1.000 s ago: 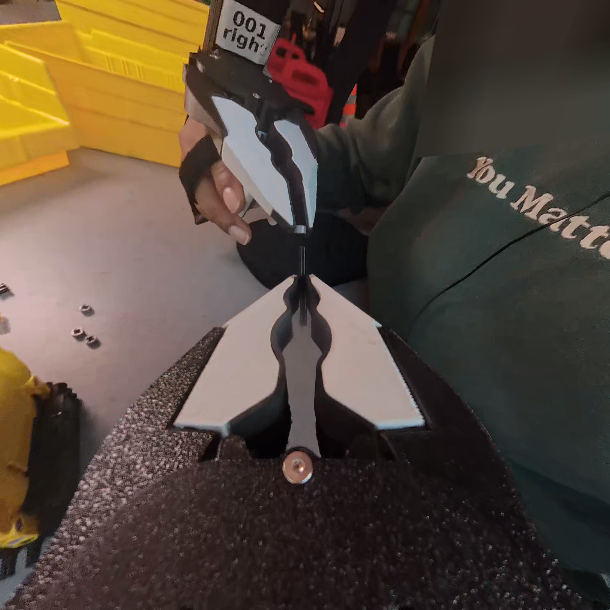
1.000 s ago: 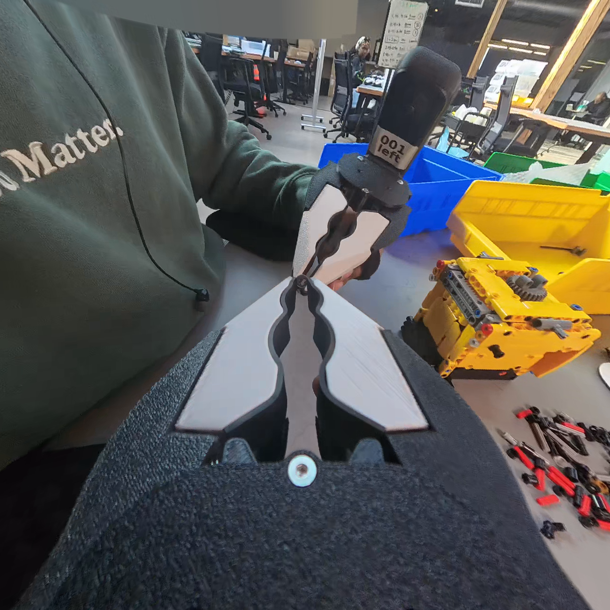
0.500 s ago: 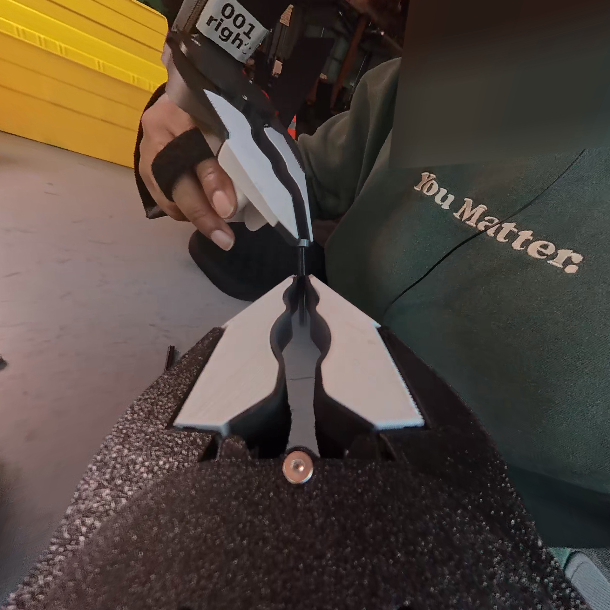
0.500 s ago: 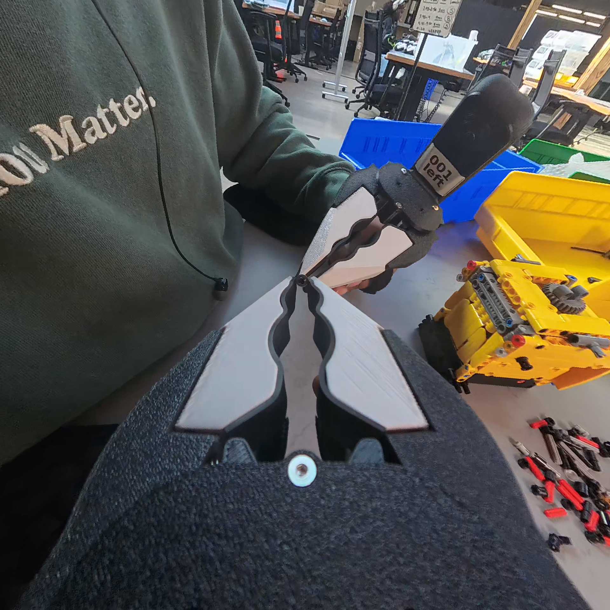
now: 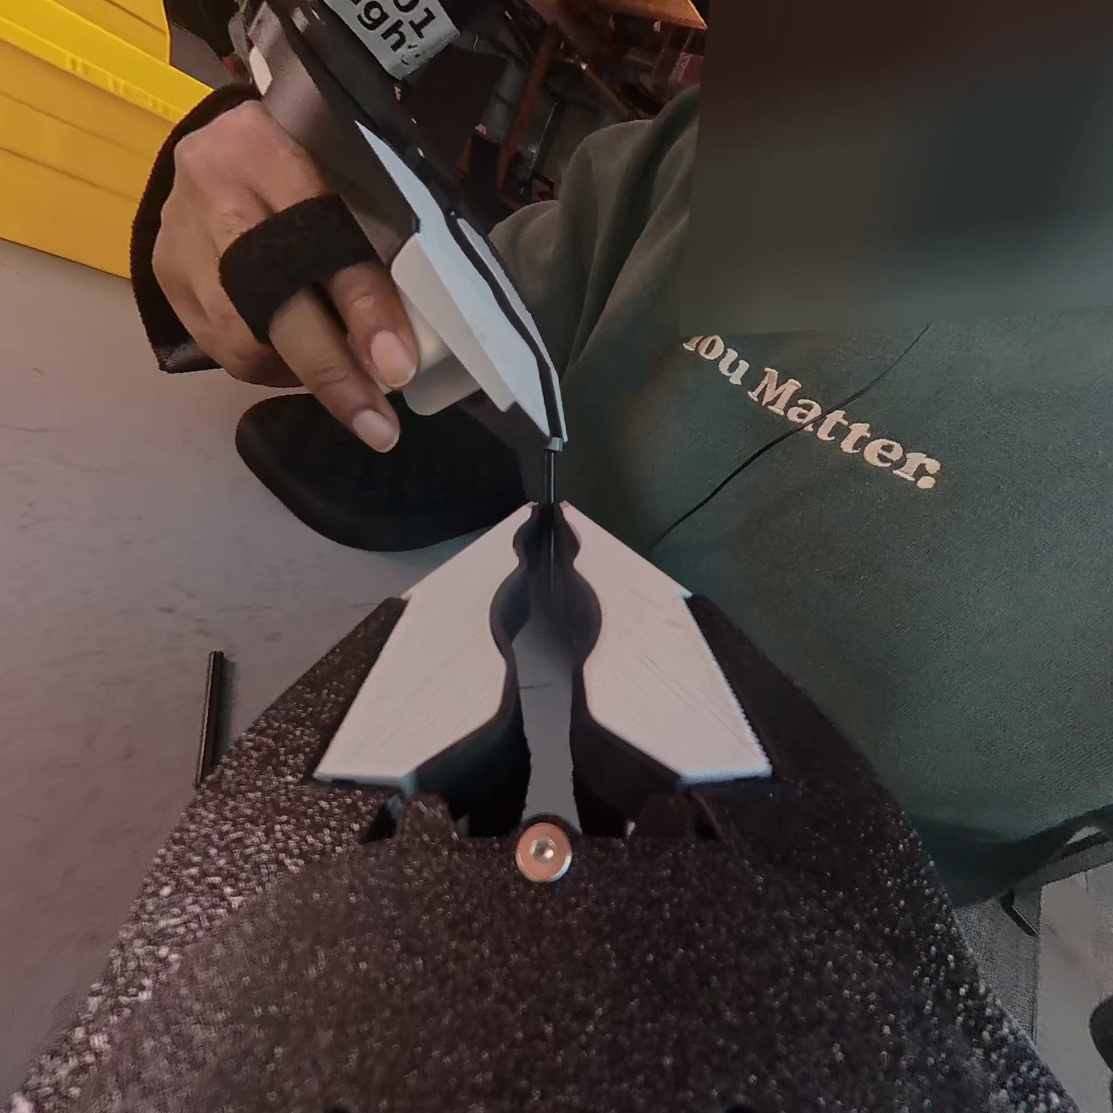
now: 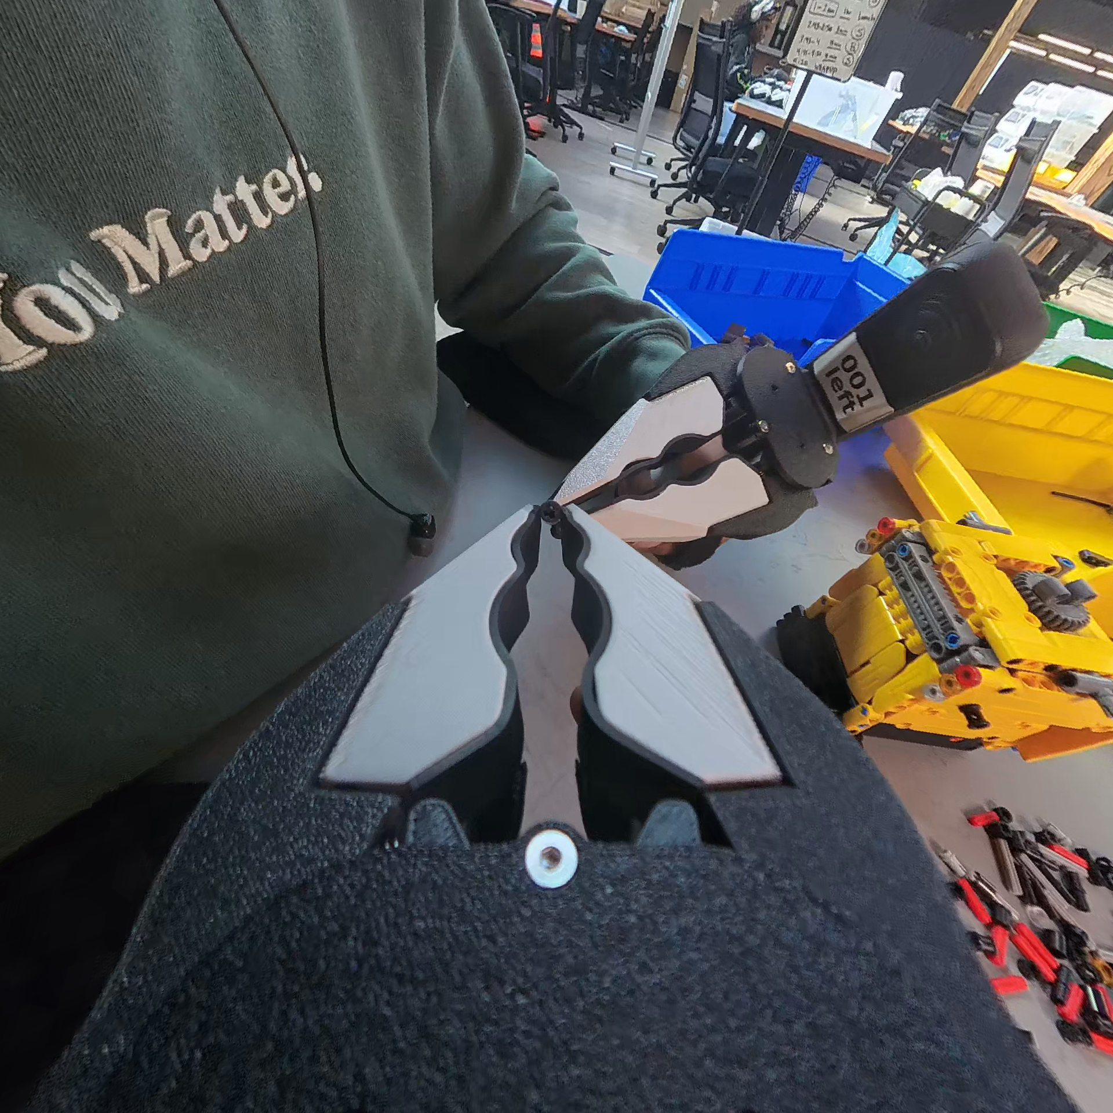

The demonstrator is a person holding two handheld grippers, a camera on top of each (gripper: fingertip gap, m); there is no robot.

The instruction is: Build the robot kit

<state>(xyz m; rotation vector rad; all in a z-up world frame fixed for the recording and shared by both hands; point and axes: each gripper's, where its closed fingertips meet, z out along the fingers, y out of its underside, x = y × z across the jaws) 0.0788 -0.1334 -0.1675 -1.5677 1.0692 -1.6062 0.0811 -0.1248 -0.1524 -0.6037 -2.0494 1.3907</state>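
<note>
Both grippers met tip to tip above the worktop (image 5: 90, 542), close to the person's green sweatshirt (image 5: 903, 602). Left gripper (image 5: 547, 512) was closed on a thin black rod (image 5: 548, 476), and right gripper (image 6: 551, 519) was closed on the rod's other end, where a small grey collar (image 5: 554, 446) sat; whether that collar was a separate pc or part of the rod I couldn't tell. A hand (image 5: 259, 259) w/ a black strap held the right gripper. On the worktop, a black pin (image 5: 211, 717) lay near the left gripper's body. In the right wrist view, a yellow toy vehicle (image 6: 963, 638) stood toward the far right, w/ yellow bin (image 6: 1024, 445) and blue bin (image 6: 771, 289) behind it, and loose red & black parts (image 6: 1042, 903) nearer the right edge.
</note>
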